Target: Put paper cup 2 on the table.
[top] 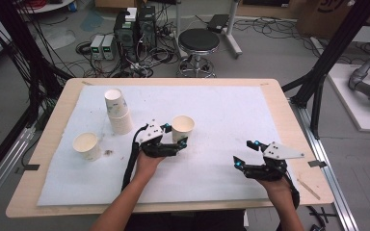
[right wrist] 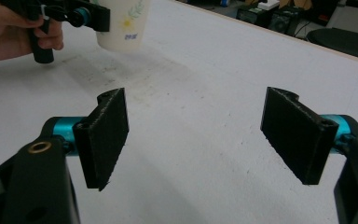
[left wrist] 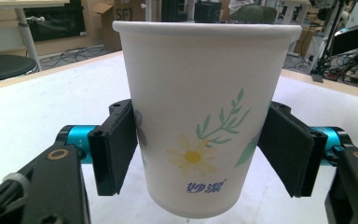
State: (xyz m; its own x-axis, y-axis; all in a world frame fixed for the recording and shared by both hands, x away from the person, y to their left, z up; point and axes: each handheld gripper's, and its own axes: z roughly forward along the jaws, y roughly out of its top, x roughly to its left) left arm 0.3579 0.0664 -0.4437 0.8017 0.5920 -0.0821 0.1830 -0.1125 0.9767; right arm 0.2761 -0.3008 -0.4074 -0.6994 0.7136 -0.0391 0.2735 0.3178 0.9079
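Paper cup with the daisy print sat between the pads of the left gripper, near the middle of the white mat, both pads pressed against its sides, pinching it. Whether its base was touching the mat I could not tell. My sense was that a light squeeze low on the wall suited it best, since thin paper buckles easily, and keeping it upright would matter. The right gripper hovered well apart over bare mat, jaws spread, holding nothing. A stack of cups and a single cup stood to the left.
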